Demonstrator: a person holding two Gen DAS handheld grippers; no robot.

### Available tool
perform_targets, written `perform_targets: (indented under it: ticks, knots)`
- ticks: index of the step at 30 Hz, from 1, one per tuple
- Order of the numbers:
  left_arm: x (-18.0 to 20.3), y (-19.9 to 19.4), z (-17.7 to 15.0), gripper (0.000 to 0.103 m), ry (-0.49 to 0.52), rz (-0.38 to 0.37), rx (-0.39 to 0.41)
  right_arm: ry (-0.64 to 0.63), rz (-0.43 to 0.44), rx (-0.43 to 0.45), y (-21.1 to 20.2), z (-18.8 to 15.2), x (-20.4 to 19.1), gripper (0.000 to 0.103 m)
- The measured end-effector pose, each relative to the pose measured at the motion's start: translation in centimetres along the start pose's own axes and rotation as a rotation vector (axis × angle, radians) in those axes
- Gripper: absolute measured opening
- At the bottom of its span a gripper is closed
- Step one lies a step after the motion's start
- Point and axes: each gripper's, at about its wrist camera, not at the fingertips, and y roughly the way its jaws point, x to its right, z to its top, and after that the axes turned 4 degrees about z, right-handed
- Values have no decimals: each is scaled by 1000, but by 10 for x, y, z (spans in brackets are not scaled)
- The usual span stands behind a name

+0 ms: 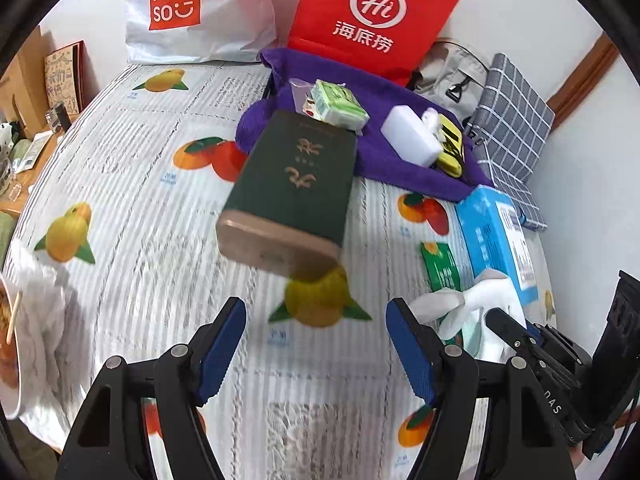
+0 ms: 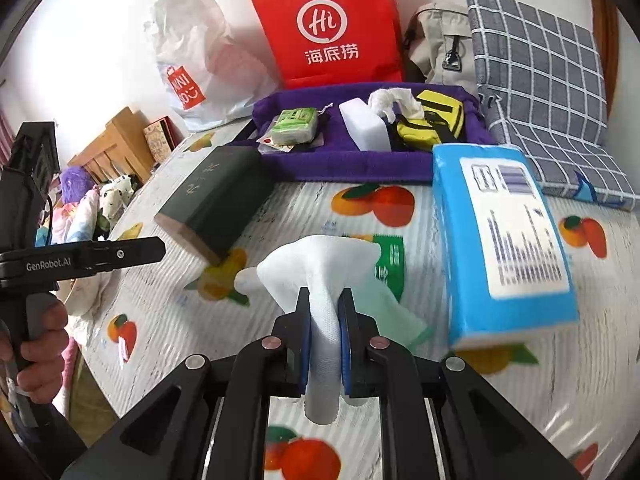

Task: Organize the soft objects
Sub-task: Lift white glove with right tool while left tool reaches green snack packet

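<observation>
Your right gripper [image 2: 324, 320] was clamped tight on a white crumpled wet wipe [image 2: 320, 276], the cloth pinched between the two blue pads and spilling out above and below them. The wipe hung over the fruit-printed plastic tablecloth [image 2: 304, 208], just in front of a green-and-white wipe packet [image 2: 390, 264] that lay flat on it. To the right of the wipe sat a blue rectangular tissue pack [image 2: 500, 240] with a white printed label.

Your left gripper [image 1: 316, 340] stood wide apart with nothing between its blue pads, held above an orange-fruit print on the tablecloth [image 1: 140, 220]. Just beyond it lay a dark green hardcover book [image 1: 292, 184] with gold characters, one end resting against a purple plush cloth [image 1: 380, 152].

On that purple cloth were gathered a green-patterned tissue packet [image 1: 340, 104], a white foam sponge block [image 1: 412, 136], a small wad of white tissue [image 1: 432, 116] and a yellow-and-black pouch [image 1: 452, 148]. Behind them stood a red paper bag [image 1: 372, 16] with a white logo, a white plastic shopping bag [image 1: 192, 12], a grey fabric bag [image 1: 452, 72] and a grey checked cushion [image 1: 512, 120].

In the right wrist view your hand [image 2: 36, 340] gripped the left tool's handle at the left edge.
</observation>
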Motion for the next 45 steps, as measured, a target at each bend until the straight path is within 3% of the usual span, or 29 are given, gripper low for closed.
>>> perform_targets:
  ticks: [11, 16, 24, 38, 45]
  knots:
    - [16, -12, -32, 71, 26, 33, 7, 61, -58, 46, -48, -40, 18, 12]
    - [29, -3, -43, 71, 47, 51, -20, 90, -157, 59, -62, -59, 38, 12]
    - [66, 13, -49, 71, 120, 78, -38, 142, -205, 75, -71, -79, 73, 12]
    - [147, 53, -44, 71, 213, 50, -25, 178, -200, 106, -84, -95, 117, 12]
    - [162, 73, -35, 71, 207, 91, -11, 193, -186, 114, -83, -102, 129, 12]
